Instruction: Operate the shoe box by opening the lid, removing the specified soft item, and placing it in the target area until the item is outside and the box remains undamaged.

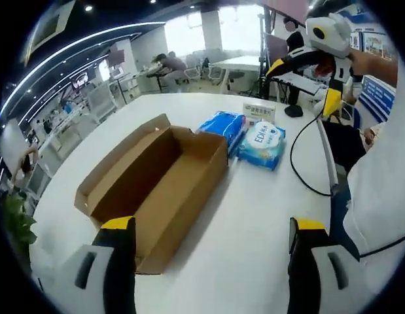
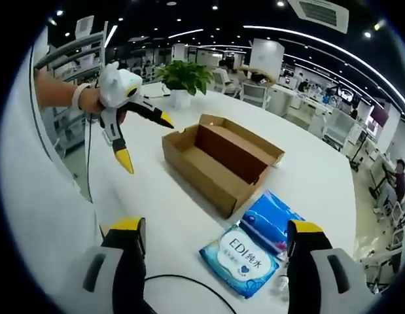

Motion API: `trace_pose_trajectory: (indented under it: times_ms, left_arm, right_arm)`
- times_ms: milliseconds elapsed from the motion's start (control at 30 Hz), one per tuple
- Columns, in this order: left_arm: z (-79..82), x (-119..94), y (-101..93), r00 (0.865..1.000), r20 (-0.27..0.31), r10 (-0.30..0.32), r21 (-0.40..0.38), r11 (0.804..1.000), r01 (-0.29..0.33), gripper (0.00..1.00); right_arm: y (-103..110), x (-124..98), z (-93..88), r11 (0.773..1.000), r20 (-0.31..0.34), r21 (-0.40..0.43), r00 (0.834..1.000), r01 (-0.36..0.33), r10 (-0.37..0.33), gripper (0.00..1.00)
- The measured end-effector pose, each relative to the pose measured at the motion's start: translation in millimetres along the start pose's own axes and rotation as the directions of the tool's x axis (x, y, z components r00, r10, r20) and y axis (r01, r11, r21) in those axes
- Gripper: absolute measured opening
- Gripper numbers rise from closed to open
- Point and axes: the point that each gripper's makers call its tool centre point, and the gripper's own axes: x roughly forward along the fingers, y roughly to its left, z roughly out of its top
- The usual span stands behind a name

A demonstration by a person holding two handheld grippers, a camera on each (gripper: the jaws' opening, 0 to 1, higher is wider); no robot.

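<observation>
The brown cardboard shoe box (image 1: 164, 184) lies open on the white table (image 1: 248, 255), its lid flap folded out to the left, and its inside looks bare. Two blue soft packs lie just past its far end: a darker one (image 1: 222, 128) and a lighter "EDI" wipes pack (image 1: 263, 145). My left gripper (image 1: 212, 226) hovers open above the box's near end, holding nothing. My right gripper (image 1: 301, 88) is raised at the upper right, open and empty. In the right gripper view, the box (image 2: 218, 160) sits mid-table, with the wipes pack (image 2: 240, 258) and darker pack (image 2: 274, 222) between my open right gripper (image 2: 215, 227) jaws. The left gripper (image 2: 148, 144) hangs open beyond.
A black cable (image 1: 305, 163) trails over the table's right side near a person's white clothing (image 1: 379, 196). A small card sign (image 1: 258, 110) and a black round object (image 1: 294, 111) stand behind the packs. A potted plant (image 2: 182, 75) sits at the table's far end.
</observation>
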Motion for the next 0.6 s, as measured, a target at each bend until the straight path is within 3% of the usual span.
trace_pose_trajectory:
  times_ms: [300,600]
  left_arm:
    - [-10.9,-9.2,7.6,1.000,0.009,0.019,-0.017,1.000,-0.019,0.99]
    - [-7.8,-15.3,12.4,0.999,0.034,0.030,0.007,1.000,-0.030,0.96]
  right_arm:
    - [6.8,14.7,9.8,0.999,0.011,0.034,1.000,0.013,-0.013,0.91]
    - [4.7,25.5,22.6,0.996,0.034,0.077,0.998,0.046,-0.049,0.91]
